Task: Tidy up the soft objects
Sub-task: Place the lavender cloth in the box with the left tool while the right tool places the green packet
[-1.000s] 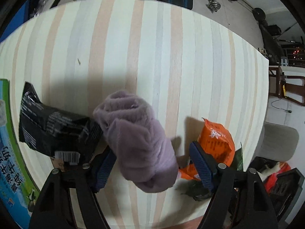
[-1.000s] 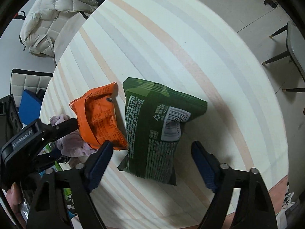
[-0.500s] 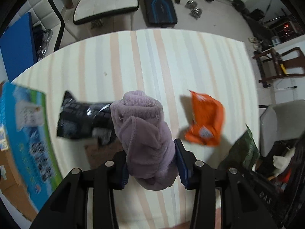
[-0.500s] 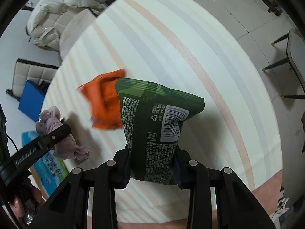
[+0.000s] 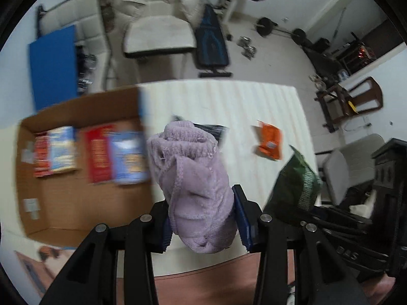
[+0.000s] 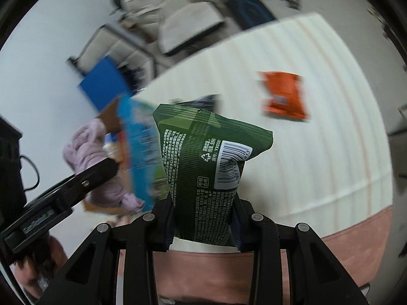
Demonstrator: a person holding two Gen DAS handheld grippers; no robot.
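A: Left hand-held gripper (image 5: 203,218) points steeply down, clamped on the fuzzy lilac towel (image 5: 195,178), held above the striped counter (image 5: 229,101).
B: Right hand-held gripper (image 6: 203,226) likewise, pinching a crinkly green bag (image 6: 203,167). Orange bag (image 6: 285,96) lies flat.

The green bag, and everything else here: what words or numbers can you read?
"YX0530", beside the barcode on the green bag in the right tool.
Its other print and barcode digits: too small to read.
"DAS", on the black tool body at the lower right of the left view.
Boxes in the cardboard box: too blurred.
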